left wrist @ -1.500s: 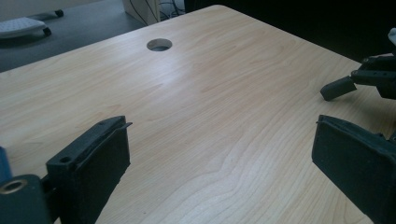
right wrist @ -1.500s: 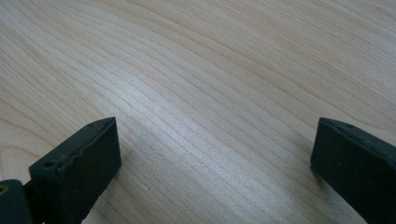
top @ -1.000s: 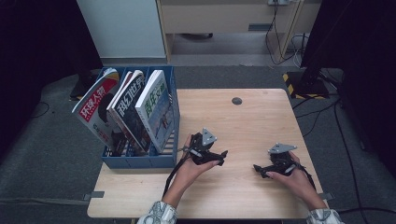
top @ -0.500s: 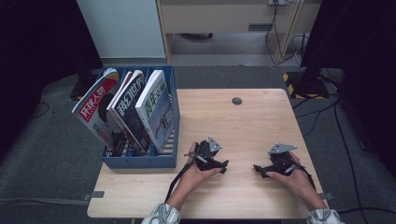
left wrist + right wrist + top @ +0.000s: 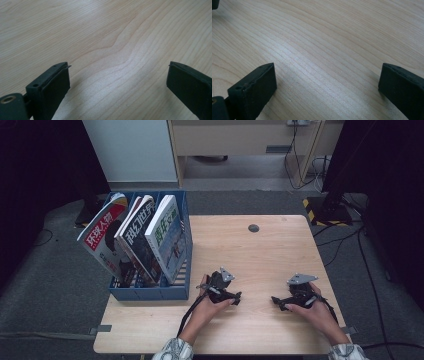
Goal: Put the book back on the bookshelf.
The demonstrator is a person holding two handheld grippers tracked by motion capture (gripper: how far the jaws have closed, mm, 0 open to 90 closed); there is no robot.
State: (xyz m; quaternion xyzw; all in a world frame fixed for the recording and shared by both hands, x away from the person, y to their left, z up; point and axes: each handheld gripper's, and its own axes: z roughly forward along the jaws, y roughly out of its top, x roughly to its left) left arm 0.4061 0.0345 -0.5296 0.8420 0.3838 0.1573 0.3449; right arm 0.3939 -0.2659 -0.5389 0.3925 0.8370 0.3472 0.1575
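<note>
1. The high view takes in the whole light wooden table. A blue file rack stands at its left edge and holds three magazines, leaning left: a red-covered magazine, a dark-covered magazine and a blue-covered magazine, each in its own slot. A small dark round grommet sits near the table's far edge.

2. In the same view the left gripper lies low over the table just right of the rack's near corner, not touching it. The right gripper sits well apart from the rack, toward the table's right side. The two grippers point toward each other with bare wood between them.

3. The left gripper view adds what the high view is too small to show: the two black jaws of the left gripper stand spread wide, with nothing but wood grain between the pads.

4. The right gripper view shows the same of the right gripper: jaws wide apart, holding nothing, close above the table top. A dark corner at that view's top left is too small to identify.

5. Both forearms enter from the near edge in patterned sleeves. The left hand wraps its gripper from behind and below; the right hand does likewise, with the grey plate uppermost.

6. The magazines are untouched in the rack, nearest the left gripper.
</note>
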